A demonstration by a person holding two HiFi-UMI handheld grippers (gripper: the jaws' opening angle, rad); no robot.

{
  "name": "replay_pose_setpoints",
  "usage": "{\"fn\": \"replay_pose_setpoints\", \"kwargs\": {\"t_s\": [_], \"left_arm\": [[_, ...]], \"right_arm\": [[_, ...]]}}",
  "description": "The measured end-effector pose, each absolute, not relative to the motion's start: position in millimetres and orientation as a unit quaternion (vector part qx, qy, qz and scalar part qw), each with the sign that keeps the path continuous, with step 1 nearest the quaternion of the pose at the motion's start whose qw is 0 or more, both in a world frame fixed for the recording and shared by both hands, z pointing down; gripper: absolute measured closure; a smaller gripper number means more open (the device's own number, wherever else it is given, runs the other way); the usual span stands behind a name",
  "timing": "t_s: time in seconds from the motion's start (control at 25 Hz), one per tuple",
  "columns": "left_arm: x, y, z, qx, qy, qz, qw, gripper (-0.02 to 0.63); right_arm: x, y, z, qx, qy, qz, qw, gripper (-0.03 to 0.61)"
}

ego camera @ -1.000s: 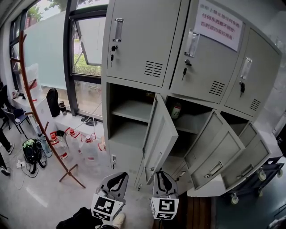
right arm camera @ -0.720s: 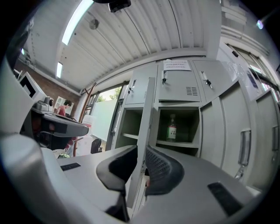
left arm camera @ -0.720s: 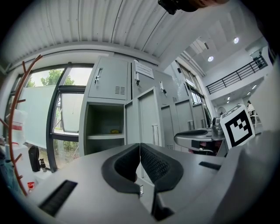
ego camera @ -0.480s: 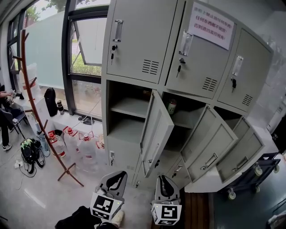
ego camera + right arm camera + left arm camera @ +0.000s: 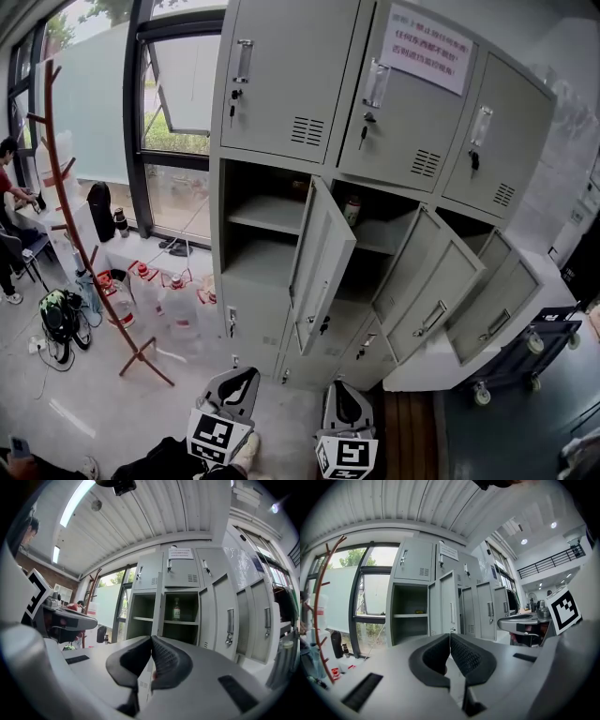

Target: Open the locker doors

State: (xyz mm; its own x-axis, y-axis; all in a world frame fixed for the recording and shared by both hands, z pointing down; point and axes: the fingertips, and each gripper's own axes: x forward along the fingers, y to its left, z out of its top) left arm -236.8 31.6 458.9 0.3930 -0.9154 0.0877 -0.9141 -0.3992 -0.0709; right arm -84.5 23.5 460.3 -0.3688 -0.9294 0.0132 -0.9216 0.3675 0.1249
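Left gripper (image 5: 450,638): jaws pressed together, holding nothing.
Right gripper (image 5: 151,640): jaws have just been closing and now meet, with nothing between them.
Lockers (image 5: 281,84): at 12 o'clock from both grippers, well apart; top row of doors shut, middle row swung open.
Lower left door (image 5: 248,319): appears shut, key in its lock, at 12 o'clock from the left gripper.
Risk: shut jaws cannot take a handle or key. A reach toward the lower doors could strike the open middle door (image 5: 323,267), which juts out at 12 o'clock from the right gripper.
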Motion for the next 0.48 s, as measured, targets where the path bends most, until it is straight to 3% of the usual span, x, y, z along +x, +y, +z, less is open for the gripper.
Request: {"fn": "replay_pose_setpoints", "kwargs": {"t_s": [0.48], "left_arm": [[-238.4, 48.5, 465.1, -0.837, 0.545, -0.059, 0.005, 0.589]], "right_arm": [[-83.8, 43.4, 473.8, 0.564, -0.824, -0.04, 0.044, 0.563]]}}
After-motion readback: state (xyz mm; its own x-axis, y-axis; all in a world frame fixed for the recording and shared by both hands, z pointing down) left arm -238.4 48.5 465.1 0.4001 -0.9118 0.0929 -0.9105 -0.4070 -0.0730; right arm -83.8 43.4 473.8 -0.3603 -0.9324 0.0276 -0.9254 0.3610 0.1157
